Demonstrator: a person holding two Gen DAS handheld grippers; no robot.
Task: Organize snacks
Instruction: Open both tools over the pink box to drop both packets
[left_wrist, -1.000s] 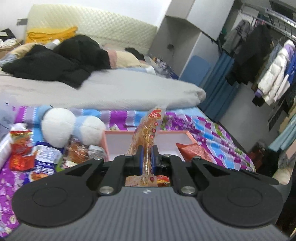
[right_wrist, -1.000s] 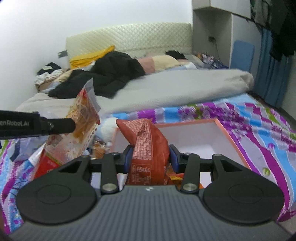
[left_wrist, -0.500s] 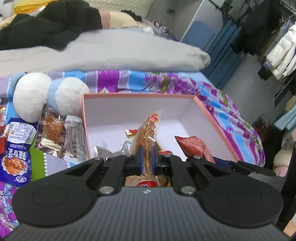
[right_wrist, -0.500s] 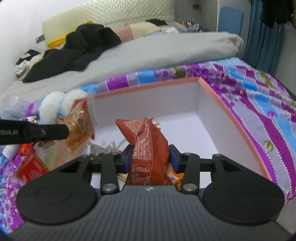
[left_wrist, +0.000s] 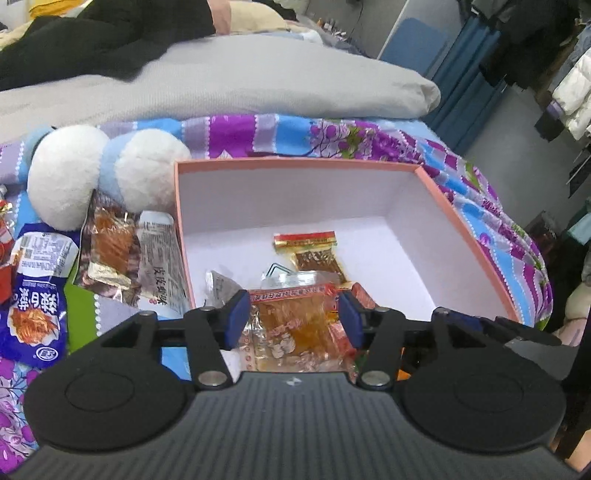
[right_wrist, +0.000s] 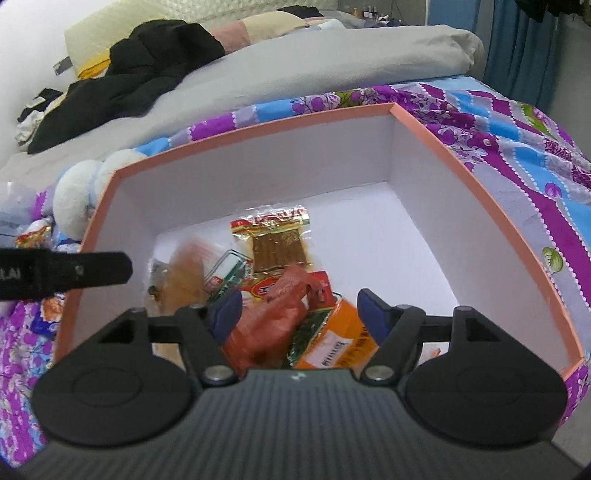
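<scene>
Both claws hang over the pink box (left_wrist: 465, 218) on the bed, jaws just sprung apart: the left claw (left_wrist: 293, 319) lets its clear orange packet (left_wrist: 291, 325) flop loose between spread pads, the right claw (right_wrist: 295, 314) drops its red bag (right_wrist: 266, 325) onto the pile inside. Drop-off step, I'd say. Next: lift clear and swing left for the loose snacks (left_wrist: 37, 306) beside the box.

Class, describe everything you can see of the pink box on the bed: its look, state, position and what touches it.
The pink box is a rectangular, lidless carton that looks like cardboard, salmon pink outside and along the rim, plain white inside. It sits open and upright on the patterned bedspread, beside a white and blue plush toy. Several snack packets lie on its floor toward the near side; the far half is bare. Loose packets rest against its left wall outside.
</scene>
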